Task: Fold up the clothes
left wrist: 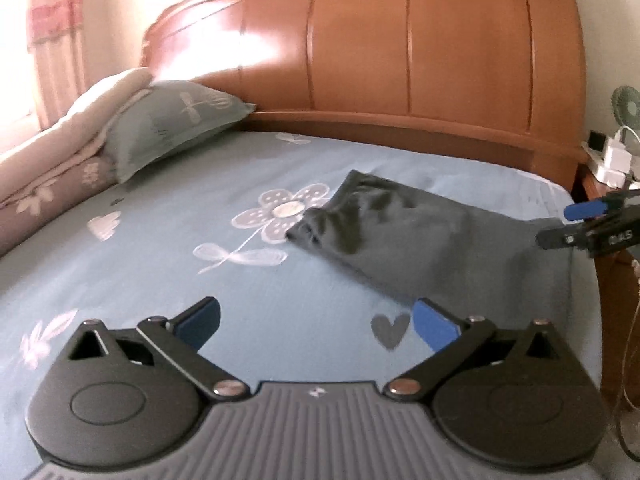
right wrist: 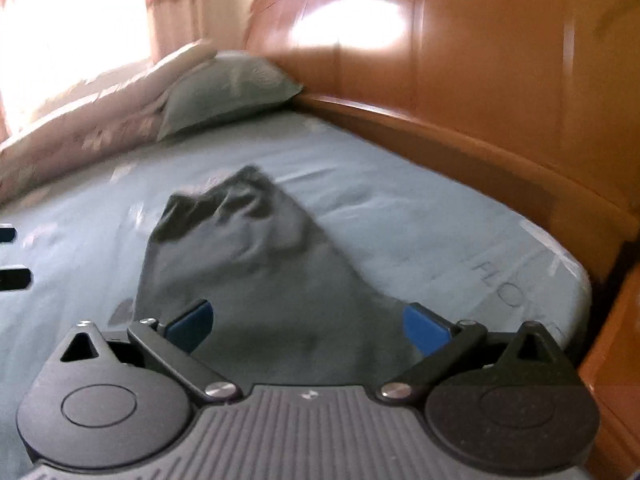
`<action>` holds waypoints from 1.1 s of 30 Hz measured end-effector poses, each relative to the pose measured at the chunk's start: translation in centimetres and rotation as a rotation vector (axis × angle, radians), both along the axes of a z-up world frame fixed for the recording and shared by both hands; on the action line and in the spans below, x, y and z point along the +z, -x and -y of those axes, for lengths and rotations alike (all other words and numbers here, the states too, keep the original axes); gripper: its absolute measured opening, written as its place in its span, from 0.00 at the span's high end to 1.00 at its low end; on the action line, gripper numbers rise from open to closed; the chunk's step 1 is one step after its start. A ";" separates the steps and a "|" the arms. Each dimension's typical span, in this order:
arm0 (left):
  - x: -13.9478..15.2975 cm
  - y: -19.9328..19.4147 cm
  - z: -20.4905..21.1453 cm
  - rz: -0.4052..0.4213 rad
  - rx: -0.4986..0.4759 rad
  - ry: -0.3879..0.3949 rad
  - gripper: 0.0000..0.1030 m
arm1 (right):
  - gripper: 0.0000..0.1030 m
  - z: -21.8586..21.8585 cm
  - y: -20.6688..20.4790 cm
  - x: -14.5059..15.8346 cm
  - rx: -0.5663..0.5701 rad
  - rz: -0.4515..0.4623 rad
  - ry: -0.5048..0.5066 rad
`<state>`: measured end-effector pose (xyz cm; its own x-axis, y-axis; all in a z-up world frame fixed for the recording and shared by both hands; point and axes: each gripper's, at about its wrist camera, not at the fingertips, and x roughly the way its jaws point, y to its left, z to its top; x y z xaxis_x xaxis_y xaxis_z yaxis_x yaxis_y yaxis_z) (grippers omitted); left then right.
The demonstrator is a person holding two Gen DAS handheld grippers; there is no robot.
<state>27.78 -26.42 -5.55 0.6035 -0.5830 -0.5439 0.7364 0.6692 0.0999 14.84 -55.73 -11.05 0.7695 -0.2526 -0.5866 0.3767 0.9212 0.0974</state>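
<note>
- A dark grey garment (left wrist: 404, 236) lies rumpled on a bed's blue floral sheet (left wrist: 160, 264), near the wooden headboard (left wrist: 400, 52)
- The left gripper (left wrist: 316, 322) hovers over bare sheet just beside the cloth, its jaws spread and empty
- The right gripper (right wrist: 308, 320) hangs above the garment's near end, jaws wide apart, holding nothing
- A grey-green pillow (left wrist: 176, 124) rests at the bed's far side
</note>
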 end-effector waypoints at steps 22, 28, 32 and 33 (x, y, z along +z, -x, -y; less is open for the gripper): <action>1.5 10.3 -2.3 0.073 0.151 0.048 0.01 | 0.00 -8.3 3.9 2.7 -0.003 -0.195 -0.022; 2.8 11.7 -2.4 -0.023 0.110 0.047 0.01 | 0.00 -10.0 4.8 3.9 0.021 -0.171 -0.014; 3.1 12.4 -2.3 -0.039 0.121 0.001 0.01 | 0.00 -9.0 4.9 4.5 0.030 -0.054 -0.042; 3.2 12.5 -2.4 -0.047 0.126 0.001 0.01 | 0.00 -8.3 4.6 4.2 0.024 -0.029 -0.068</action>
